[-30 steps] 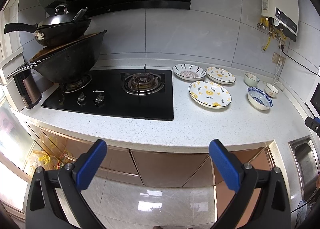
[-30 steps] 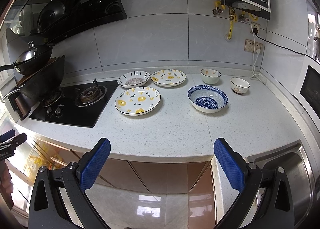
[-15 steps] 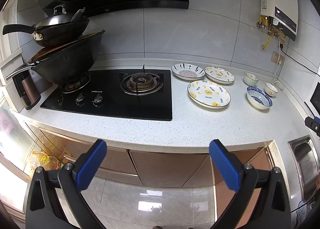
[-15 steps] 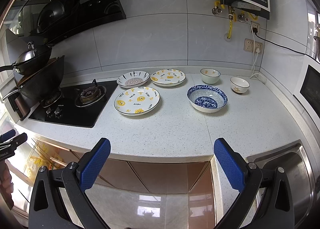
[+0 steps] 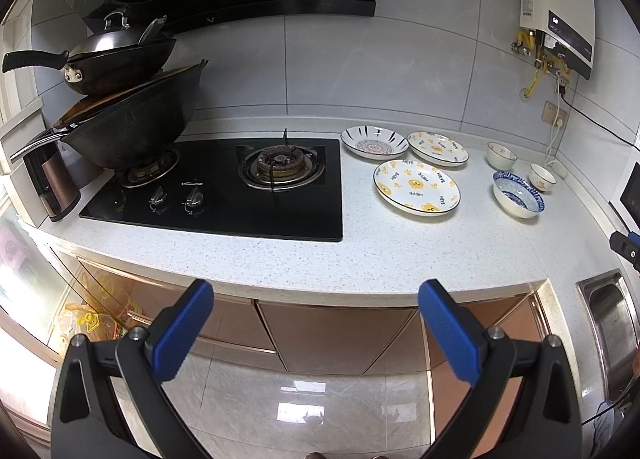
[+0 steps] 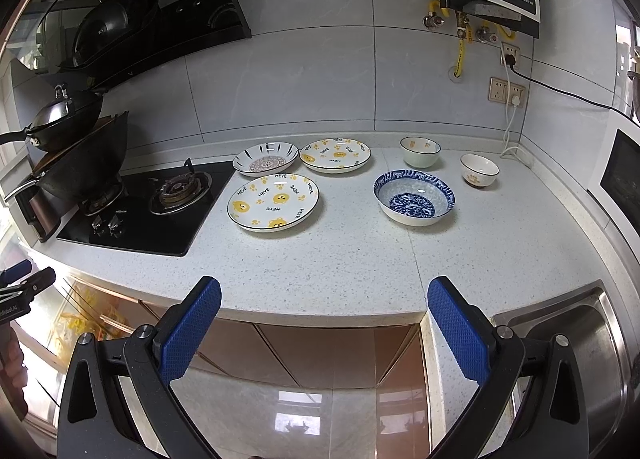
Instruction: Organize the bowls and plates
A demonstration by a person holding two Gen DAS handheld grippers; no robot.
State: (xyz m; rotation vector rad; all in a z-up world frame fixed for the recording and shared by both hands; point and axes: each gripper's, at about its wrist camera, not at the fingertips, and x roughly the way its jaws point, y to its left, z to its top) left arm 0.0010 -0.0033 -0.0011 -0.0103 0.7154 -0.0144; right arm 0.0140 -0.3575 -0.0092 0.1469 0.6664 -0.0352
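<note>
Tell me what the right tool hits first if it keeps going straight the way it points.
Probably the bare countertop short of the dishes: the open right tool holds nothing, and the near bear plate and blue bowl lie beyond. Depth is uncertain.

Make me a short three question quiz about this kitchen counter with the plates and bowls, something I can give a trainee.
1. How many plates and how many bowls sit on the counter?
2. True or false: the blue patterned bowl is stacked inside the large bear plate.
3. Which is open: A) only the left gripper, B) only the right gripper, C) both?

Key
1. Three plates, three bowls.
2. False; the two stand apart, the bowl to the plate's right.
3. C; both are open and hold nothing.
</note>
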